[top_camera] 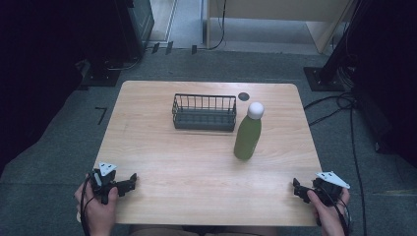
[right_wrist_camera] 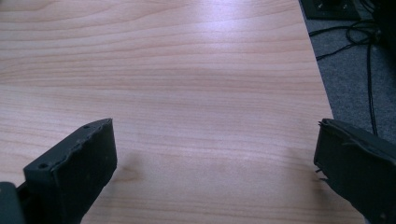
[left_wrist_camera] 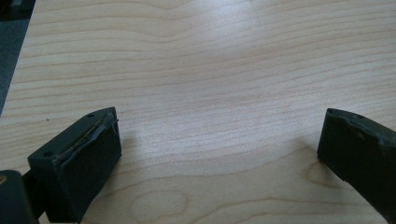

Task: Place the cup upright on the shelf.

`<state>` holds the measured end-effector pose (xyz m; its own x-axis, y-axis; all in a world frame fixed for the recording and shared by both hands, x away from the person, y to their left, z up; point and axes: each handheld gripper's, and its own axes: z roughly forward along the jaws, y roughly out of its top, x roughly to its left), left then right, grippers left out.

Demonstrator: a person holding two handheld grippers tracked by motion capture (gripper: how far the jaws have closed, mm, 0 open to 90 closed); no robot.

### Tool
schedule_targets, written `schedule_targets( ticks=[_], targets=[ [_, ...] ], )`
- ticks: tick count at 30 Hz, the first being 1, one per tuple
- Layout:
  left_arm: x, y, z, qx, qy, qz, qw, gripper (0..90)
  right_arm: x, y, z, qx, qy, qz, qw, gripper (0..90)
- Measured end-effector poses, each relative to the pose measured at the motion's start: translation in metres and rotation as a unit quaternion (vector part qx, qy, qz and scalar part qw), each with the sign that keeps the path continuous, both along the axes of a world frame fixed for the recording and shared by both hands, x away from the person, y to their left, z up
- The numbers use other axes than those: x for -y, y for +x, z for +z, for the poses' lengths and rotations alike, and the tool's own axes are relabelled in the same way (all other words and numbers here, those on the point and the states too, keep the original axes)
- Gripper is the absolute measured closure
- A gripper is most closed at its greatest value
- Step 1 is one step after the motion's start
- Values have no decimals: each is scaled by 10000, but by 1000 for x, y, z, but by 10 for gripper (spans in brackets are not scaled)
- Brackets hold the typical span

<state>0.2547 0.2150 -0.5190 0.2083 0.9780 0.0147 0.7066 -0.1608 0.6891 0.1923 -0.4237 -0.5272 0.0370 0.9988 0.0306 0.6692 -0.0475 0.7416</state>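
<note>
Risk, as judged, lies with the tall green bottle (top_camera: 247, 135) standing upright on the surface (top_camera: 162, 147) just beside the wire basket (top_camera: 204, 112): both grippers, left (top_camera: 127, 182) and right (top_camera: 298, 189), rest at the near edge with fingers spread wide and empty, and a careless sideways approach could topple it.

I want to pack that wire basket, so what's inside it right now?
The wire basket looks empty: only its dark floor shows through the bars. The strip just behind the near wall is hidden. The green bottle stands outside, beside it.

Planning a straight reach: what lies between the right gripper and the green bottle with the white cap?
Only bare wooden table between the right gripper and the green bottle, as the high view shows.
</note>
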Motion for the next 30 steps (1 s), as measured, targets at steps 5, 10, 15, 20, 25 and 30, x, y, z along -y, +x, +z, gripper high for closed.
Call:
schedule_targets(
  ticks=[5, 10, 15, 20, 25, 30],
  targets=[
    [0, 0, 0, -3, 6, -6, 10000, 0, -3, 2, 4, 15, 33, 86, 10000, 0],
    [0, 0, 0, 1, 3, -6, 10000, 0, -16, 7, 16, 170, 38, 297, 9994, 0],
    [0, 0, 0, 2, 6, -6, 10000, 0, -32, 15, 32, 291, -12, 528, 9982, 0],
    [0, 0, 0, 1, -2, -1, 10000, 0, -47, 23, 46, 403, -17, 740, 9964, 0],
    [0, 0, 0, 0, -1, -1, 10000, 0, -59, 31, 57, 495, 20, 893, 9948, 0],
    [0, 0, 0, 1, 0, -2, 10000, 0, -68, 38, 64, 544, 18, 991, 9936, 0]
  ],
)
